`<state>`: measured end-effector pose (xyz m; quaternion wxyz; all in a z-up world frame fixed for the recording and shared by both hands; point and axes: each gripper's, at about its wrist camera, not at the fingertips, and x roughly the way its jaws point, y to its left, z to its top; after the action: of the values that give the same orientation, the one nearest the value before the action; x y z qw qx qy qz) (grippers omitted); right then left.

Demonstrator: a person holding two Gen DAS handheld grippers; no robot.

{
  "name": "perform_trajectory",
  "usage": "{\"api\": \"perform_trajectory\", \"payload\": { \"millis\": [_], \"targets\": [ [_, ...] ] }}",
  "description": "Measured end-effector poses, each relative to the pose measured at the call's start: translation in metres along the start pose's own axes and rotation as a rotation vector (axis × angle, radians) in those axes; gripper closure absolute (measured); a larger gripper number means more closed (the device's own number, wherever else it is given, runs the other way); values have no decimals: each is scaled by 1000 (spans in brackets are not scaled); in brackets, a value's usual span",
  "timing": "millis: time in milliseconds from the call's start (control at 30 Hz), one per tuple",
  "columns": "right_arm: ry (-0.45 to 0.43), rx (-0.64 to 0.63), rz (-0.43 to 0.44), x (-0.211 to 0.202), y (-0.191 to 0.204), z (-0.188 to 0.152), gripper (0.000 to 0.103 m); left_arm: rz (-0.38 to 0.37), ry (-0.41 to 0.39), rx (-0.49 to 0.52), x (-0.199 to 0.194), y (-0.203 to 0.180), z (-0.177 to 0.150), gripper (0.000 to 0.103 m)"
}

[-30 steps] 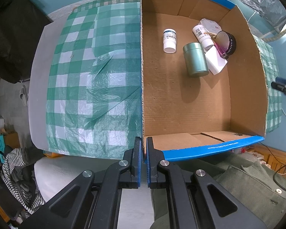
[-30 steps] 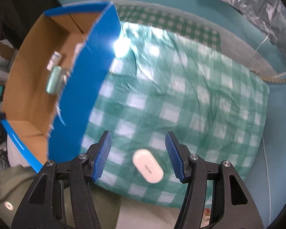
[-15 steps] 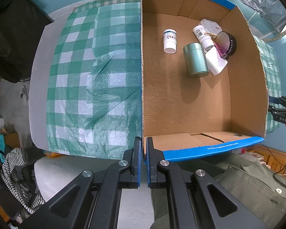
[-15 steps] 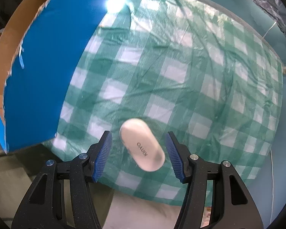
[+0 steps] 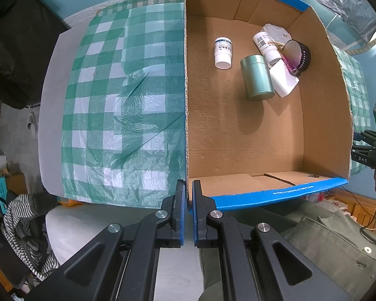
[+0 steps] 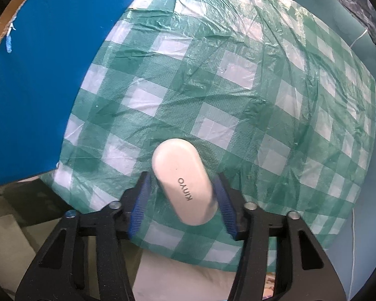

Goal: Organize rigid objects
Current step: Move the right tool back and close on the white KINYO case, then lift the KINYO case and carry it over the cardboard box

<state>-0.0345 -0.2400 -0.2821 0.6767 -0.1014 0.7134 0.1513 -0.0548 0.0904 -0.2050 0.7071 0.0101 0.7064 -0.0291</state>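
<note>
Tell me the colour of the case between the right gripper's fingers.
White, with grey KINYO lettering; the case shows best in the right wrist view.

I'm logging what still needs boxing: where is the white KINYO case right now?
In the right wrist view, the white KINYO case lies on the checked tablecloth, between the open right tongs, right of the blue box wall.

Home rm: checked tablecloth (image 5: 117, 95), striped clothes pile (image 5: 25, 223), cardboard box (image 5: 245, 135).
</note>
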Motion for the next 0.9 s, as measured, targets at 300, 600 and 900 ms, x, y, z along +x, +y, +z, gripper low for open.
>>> {"api": "perform_trajectory", "payload": {
  "millis": [300, 600, 900],
  "targets": [
    [-4, 58, 37, 12, 5, 7, 66, 0, -1, 1, 0, 0, -2, 99],
    [-59, 170, 92, 1, 2, 22, 66, 0, -1, 3, 0, -1, -3, 99],
    [-105, 206, 86, -21, 5, 41, 66, -2, -2, 2, 0, -2, -3, 99]
  ]
}}
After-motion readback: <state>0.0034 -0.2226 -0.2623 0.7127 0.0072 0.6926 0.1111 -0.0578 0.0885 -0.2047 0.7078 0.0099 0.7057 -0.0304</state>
